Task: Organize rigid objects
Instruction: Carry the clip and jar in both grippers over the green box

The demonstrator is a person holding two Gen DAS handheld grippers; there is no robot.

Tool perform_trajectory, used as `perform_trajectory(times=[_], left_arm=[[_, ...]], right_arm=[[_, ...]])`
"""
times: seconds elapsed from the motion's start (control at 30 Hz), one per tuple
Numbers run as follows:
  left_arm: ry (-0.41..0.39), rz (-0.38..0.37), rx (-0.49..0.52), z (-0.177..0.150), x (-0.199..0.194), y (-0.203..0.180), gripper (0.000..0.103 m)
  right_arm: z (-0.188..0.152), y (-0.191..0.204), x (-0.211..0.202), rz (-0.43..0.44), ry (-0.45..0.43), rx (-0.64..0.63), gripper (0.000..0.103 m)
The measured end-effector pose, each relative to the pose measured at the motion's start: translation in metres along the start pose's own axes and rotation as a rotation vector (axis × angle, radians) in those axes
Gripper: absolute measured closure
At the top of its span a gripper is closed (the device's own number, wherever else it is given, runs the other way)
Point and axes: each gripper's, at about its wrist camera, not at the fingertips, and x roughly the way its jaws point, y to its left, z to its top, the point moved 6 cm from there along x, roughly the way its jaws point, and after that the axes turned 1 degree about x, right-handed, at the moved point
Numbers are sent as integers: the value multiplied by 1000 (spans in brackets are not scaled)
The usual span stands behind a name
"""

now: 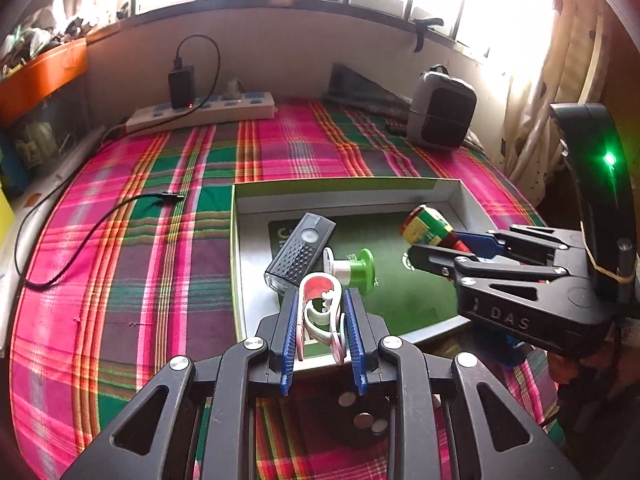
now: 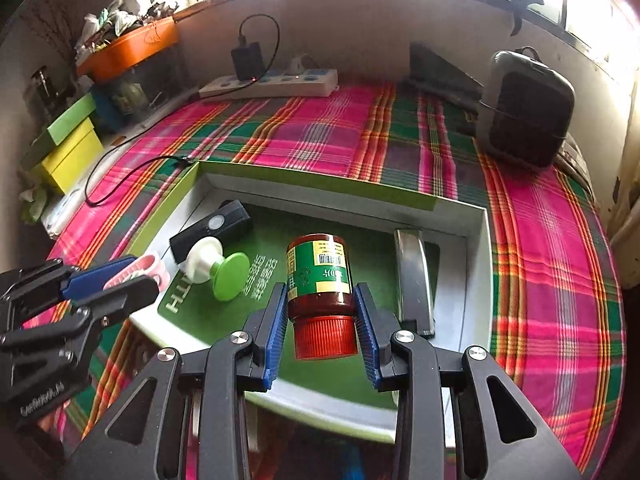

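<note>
Two grippers work over one shallow green-rimmed box (image 2: 320, 180) that sits on my pink and green plaid cloth (image 1: 120, 240). Farthest left on the cloth a black cable (image 1: 80, 236) trails toward the box's corner. My left gripper (image 1: 320, 304) is clamped on a pink and white clip (image 1: 322, 300), its blue pads (image 1: 291, 332) pressing both sides, and I hold it above the box's near left edge. Just beyond it, inside the box, a black rectangular gadget (image 1: 302, 252) lies tilted, with a white and green spool (image 1: 354, 268) touching its right side. Further right, my right gripper (image 2: 321, 308) is closed on a small red-capped bottle (image 2: 320, 276), cap toward me, green label up, held over the box's green floor. Right of the bottle a silver bar-shaped object (image 2: 414, 276) lies along the box's right wall. Beyond the box, a grey pouch (image 2: 524, 112) stands at the cloth's far right.
</note>
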Motion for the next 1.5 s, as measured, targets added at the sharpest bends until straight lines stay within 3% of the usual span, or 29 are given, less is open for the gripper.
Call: perform_trajectory(times=[0.43,1.1,1.5], left_arm=[[38,20,10,-3,17,0,81],[55,27,9,-4,26,2,80],[46,28,17,-5,24,0,72]], right_arm=[[14,2,31,-7,40,-5,69],[20,14,42,11,48,-25,69],[20,15,42,9,46,-27,68]])
